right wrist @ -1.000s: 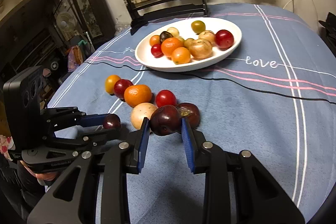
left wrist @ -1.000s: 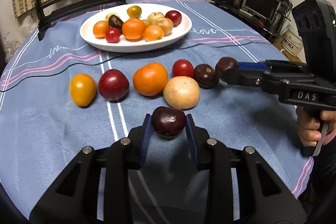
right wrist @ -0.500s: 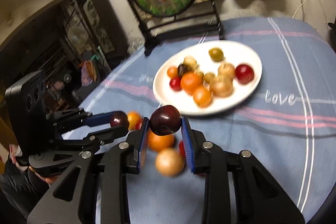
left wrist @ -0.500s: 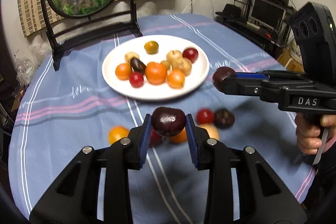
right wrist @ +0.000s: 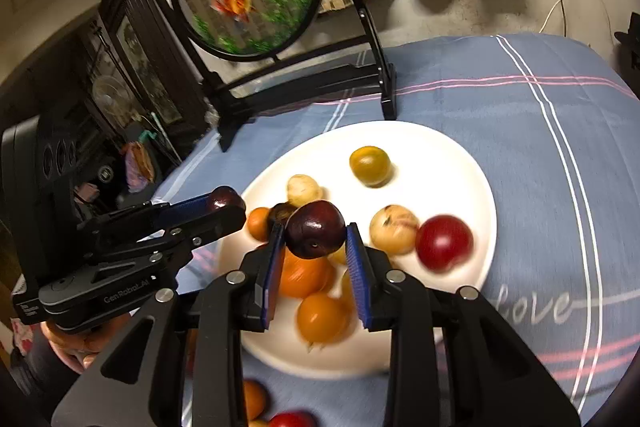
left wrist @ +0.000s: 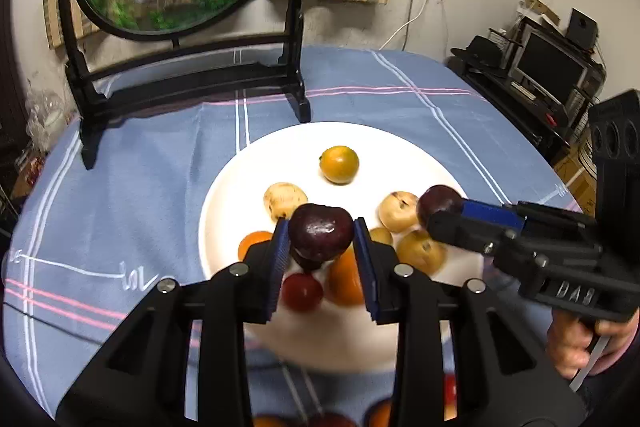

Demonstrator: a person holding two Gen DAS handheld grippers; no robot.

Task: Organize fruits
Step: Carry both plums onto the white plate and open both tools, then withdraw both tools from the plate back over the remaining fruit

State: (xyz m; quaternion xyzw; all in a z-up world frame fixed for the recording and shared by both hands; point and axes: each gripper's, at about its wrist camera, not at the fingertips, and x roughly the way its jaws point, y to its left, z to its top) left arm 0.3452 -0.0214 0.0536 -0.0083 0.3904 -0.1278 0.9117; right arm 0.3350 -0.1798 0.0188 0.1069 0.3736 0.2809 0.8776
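Note:
My left gripper (left wrist: 321, 241) is shut on a dark purple plum (left wrist: 321, 235) and hangs above the near part of the white plate (left wrist: 384, 139). My right gripper (right wrist: 314, 241) is shut on another dark plum (right wrist: 315, 234), also over the plate (right wrist: 472, 187). In the left wrist view the right gripper (left wrist: 434, 213) reaches in from the right with its plum (left wrist: 439, 201). In the right wrist view the left gripper (right wrist: 224, 205) comes in from the left with its plum (right wrist: 225, 197). The plate holds several oranges, pale fruits, a red one (right wrist: 444, 242) and a yellow-green one (left wrist: 339, 164).
A round fish-picture screen on a black stand (left wrist: 184, 83) stands behind the plate on the blue tablecloth (left wrist: 132, 187). A few loose fruits (right wrist: 288, 419) lie on the cloth at the near edge. A hand (left wrist: 580, 347) holds the right gripper's handle. Shelves with electronics (left wrist: 548, 67) stand far right.
Both grippers have moved forward and up from the row of loose fruits to above the plate, each carrying its plum. The loose fruits have slid to the bottom of both views.

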